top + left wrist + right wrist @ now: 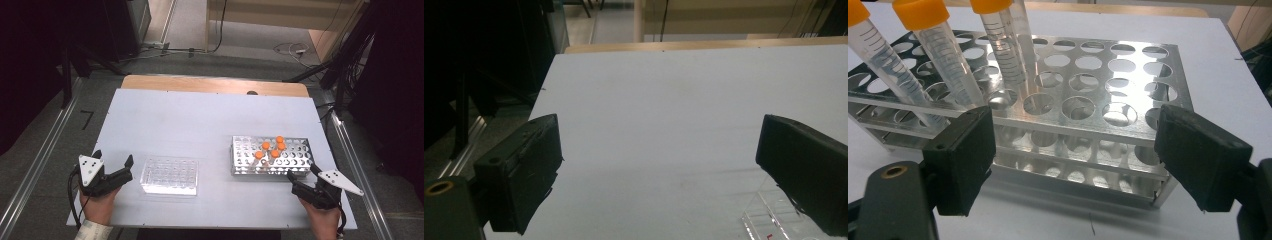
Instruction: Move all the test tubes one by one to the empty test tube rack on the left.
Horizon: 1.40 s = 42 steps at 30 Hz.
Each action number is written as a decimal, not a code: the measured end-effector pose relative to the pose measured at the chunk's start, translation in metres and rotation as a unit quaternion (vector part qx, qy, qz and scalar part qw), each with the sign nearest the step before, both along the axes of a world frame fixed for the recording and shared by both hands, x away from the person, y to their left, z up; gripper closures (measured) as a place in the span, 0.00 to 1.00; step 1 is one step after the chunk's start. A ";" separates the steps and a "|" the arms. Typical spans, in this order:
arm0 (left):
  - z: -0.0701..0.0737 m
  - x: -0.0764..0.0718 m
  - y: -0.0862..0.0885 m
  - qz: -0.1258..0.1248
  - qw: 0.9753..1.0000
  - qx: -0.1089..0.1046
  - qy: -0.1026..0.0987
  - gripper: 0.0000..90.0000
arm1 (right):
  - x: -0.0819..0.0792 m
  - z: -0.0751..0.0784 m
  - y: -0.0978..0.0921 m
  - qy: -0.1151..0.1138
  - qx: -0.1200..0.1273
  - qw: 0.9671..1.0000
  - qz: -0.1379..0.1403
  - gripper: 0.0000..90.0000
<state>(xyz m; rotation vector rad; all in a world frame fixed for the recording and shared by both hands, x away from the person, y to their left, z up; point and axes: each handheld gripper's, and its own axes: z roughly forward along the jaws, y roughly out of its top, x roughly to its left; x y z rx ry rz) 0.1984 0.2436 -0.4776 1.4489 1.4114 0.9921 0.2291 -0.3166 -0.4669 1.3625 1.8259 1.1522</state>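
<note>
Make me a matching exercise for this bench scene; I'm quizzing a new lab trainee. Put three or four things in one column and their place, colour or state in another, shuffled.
Things:
1. tube caps
2. rack
3. well plate
4. left gripper

Descriptions:
A. clear, flat, lying left of centre
B. orange
C. open, holding nothing
D. shiny metal, full of round holes

Pairs: 1-B, 2-D, 3-A, 4-C
</note>
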 end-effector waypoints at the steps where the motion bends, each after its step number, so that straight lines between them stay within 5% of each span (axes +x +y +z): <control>1: 0.000 0.000 0.000 0.001 1.000 0.000 0.000 0.06 | 0.000 0.000 0.002 0.000 -0.001 1.000 0.003 0.17; 31: -0.001 0.001 -0.001 0.005 1.000 0.008 0.002 0.06 | 0.013 0.007 0.038 -0.016 0.001 0.999 0.049 0.22; 42: -0.001 0.001 -0.001 0.004 1.000 0.007 0.000 0.06 | 0.014 0.007 0.045 -0.025 0.001 0.998 0.065 0.46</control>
